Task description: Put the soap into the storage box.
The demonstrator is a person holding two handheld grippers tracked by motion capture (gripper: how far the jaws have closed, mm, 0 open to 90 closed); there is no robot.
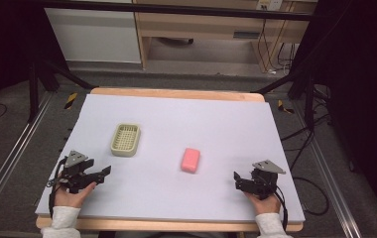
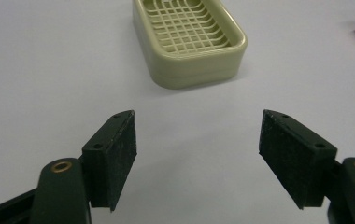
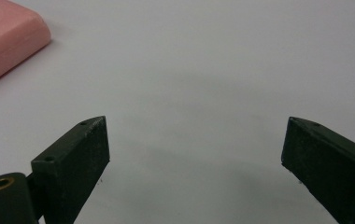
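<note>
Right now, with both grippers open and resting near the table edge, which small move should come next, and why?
Probably move the right gripper forward and left toward the pink soap bar. Its jaws stand open and hold nothing, the bar lies bare on the white sheet, and the soap dish is empty, apart from it. The left gripper, open too, faces the dish.

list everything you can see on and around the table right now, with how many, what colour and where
soap dish: one, pale yellow-green, slatted, empty, left of centre.
soap bar: one, pink, right of the dish, apart from it.
table cover: one, pale lavender-white, over a wooden table.
cabinet: one, light wood, beyond the table.
left gripper: one, black, near-left, jaws open, empty.
right gripper: one, black, near-right, jaws open, empty.
hands: two, one behind each gripper, white sleeves.
</note>
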